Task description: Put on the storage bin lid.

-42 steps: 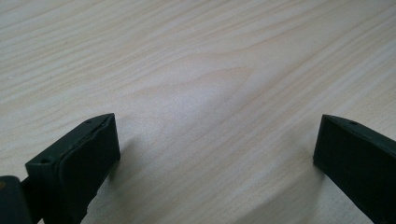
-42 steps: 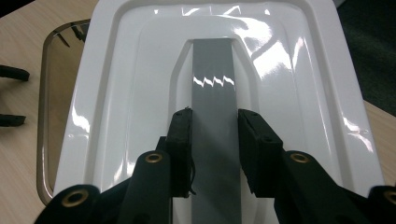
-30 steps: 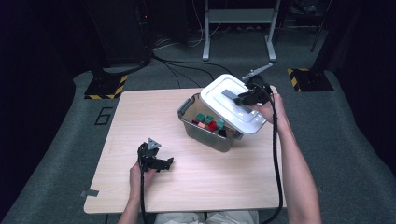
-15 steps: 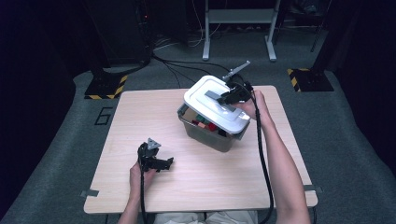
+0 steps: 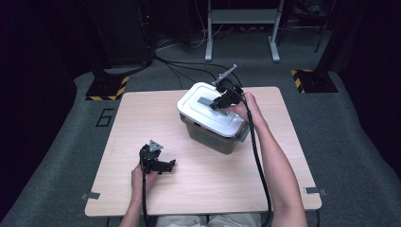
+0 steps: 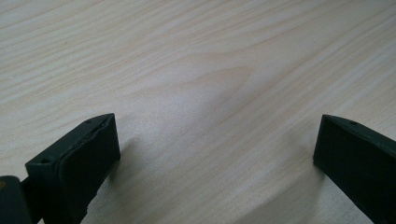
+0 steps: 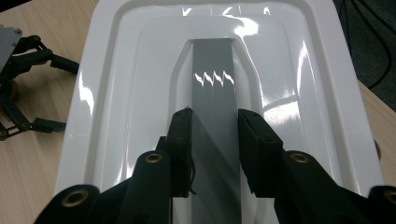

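The right gripper (image 7: 214,122) is squeezing the grey handle (image 7: 213,88) on top of the white lid (image 7: 116,107). One black jaw is pressing on each side of the handle, so these tongs are closed on it. The lid is hanging right under the tongs and is sitting over the dark bin (image 5: 211,138). From above, the right gripper (image 5: 218,102) is over the middle of the lid (image 5: 208,113), with the person's right hand (image 5: 243,108) just behind it.

The left gripper (image 5: 166,165) is resting on the wooden table (image 5: 142,113), well apart from the bin. Its tongs are standing wide open. Nothing is between the two black jaws but bare table (image 6: 210,70). The left hand (image 5: 142,176) is holding it from behind. A black cable (image 5: 257,161) is trailing back from the right gripper along the person's arm.
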Tool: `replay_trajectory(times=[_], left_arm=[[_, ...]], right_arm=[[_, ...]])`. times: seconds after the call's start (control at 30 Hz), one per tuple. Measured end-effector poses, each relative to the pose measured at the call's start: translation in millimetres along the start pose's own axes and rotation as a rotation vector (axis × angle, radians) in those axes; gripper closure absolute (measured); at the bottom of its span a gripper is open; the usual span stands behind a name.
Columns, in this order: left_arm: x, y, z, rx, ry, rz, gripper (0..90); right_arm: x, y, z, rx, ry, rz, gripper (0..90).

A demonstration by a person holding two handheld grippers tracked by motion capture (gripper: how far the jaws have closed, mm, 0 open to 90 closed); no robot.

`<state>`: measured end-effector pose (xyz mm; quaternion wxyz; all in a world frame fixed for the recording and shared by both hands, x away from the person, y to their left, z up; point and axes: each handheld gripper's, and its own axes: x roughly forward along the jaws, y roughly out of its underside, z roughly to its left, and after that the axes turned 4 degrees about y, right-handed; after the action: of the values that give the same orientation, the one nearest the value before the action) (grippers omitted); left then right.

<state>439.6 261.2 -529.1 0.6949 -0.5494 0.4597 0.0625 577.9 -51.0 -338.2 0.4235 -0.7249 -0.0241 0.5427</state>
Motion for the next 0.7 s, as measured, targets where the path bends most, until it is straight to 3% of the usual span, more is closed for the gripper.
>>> replay_trajectory(times=[0.1,0.3,0.7], left_arm=[[0.0,0.0,-0.1,-0.001,0.0,0.0,0.1],[0.3,0.1,-0.3,-0.005,-0.001,-0.005,0.1],[0.7,0.3,-0.7,-0.01,-0.002,-0.009,0.1]], right_arm=[[8.8,0.3,0.2,-0.024,-0.019,0.019,66.8],[15.6,5.0,1.1,-0.026,-0.029,0.049,66.8],[25.0,13.3,2.9,-0.047,-0.001,0.087,66.7]])
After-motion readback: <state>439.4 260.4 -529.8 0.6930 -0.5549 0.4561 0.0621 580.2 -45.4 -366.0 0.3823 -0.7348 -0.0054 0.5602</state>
